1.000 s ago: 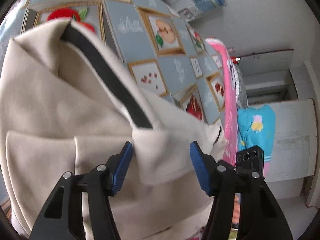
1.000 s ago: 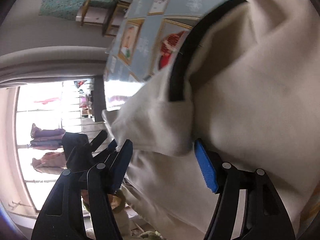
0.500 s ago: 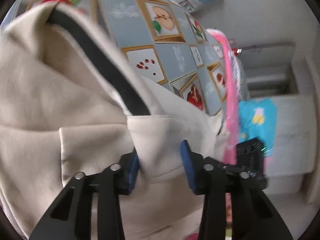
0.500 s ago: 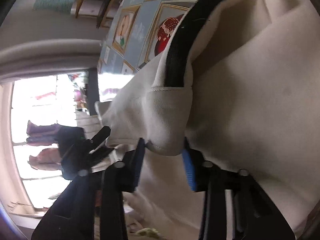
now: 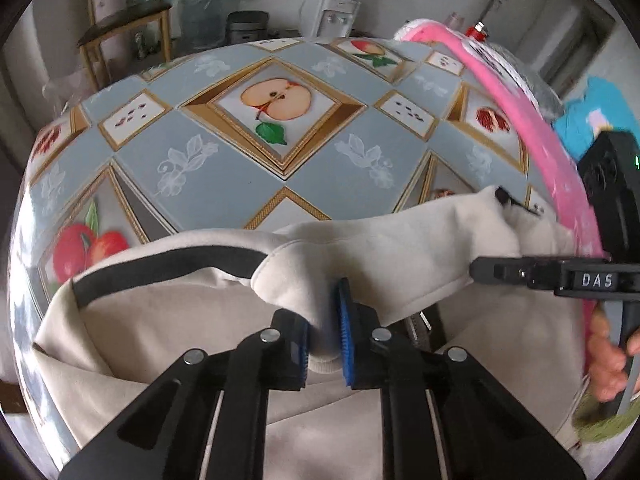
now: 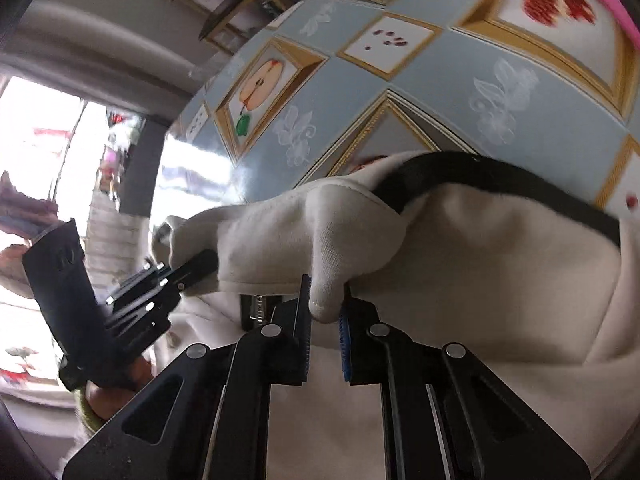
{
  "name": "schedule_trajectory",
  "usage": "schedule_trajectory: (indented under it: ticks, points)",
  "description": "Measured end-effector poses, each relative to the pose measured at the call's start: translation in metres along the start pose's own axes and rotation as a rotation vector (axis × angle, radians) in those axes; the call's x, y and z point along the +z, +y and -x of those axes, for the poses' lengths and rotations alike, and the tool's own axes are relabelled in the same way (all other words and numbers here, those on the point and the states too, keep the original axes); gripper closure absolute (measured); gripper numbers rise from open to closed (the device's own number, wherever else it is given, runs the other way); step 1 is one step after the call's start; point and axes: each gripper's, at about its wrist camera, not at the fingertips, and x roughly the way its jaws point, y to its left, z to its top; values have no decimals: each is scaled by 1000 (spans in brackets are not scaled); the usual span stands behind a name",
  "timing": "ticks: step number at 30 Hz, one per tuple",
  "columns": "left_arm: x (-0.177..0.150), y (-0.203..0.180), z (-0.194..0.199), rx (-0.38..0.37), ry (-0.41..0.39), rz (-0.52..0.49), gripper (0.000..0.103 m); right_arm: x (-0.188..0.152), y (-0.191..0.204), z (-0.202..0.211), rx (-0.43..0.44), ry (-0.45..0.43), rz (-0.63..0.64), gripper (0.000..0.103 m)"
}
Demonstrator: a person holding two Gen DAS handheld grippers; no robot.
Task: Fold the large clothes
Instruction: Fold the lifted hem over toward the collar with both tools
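A cream garment (image 5: pixel 160 320) with a black band (image 5: pixel 160 272) lies bunched at the near edge of the table (image 5: pixel 224 168). My left gripper (image 5: pixel 324 320) has a fold of its cream edge between the blue pads (image 5: pixel 343 320), and the jaws are closing on it. My right gripper (image 6: pixel 324 312) pinches another fold of the same garment (image 6: pixel 480 260), its jaws closing too. Each gripper shows in the other's view: the right gripper (image 5: pixel 476 270) at the right, the left gripper (image 6: pixel 204 260) at the left. The stretch of cream edge between them is lifted.
The table wears a blue-grey cloth with fruit pictures (image 6: pixel 440 80). A pink garment (image 5: pixel 520 112) and a teal one (image 5: pixel 580 120) lie at its right side. A wooden shelf (image 5: pixel 120 20) and a water dispenser (image 5: pixel 332 12) stand behind. A hand (image 5: pixel 604 364) holds the right gripper.
Both grippers' jaws have narrowed from wide apart to pinching the cream edge. Both wrists have rolled, so the table now sits level across the views, and the edge has lifted.
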Motion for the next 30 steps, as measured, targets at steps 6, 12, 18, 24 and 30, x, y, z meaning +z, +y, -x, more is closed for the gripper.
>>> schedule_trajectory:
  ticks: [6, 12, 18, 24, 30]
  points:
    - [-14, 5, -1, -49, 5, -16, 89, -19, -15, 8, 71, 2, -18, 85]
    - [-17, 4, 0, -57, -10, -20, 89, -33, -18, 77, -197, -184, -24, 52]
    - [-19, 6, 1, -76, -21, 3, 89, -31, 43, 91, -172, -328, 112, 67]
    - [-20, 11, 2, -93, -27, 54, 86, -22, 101, 5, -133, -180, 307, 89]
    - [-24, 41, 23, -51, -13, 168, 61, -31, 72, -16, -134, -109, 264, 90]
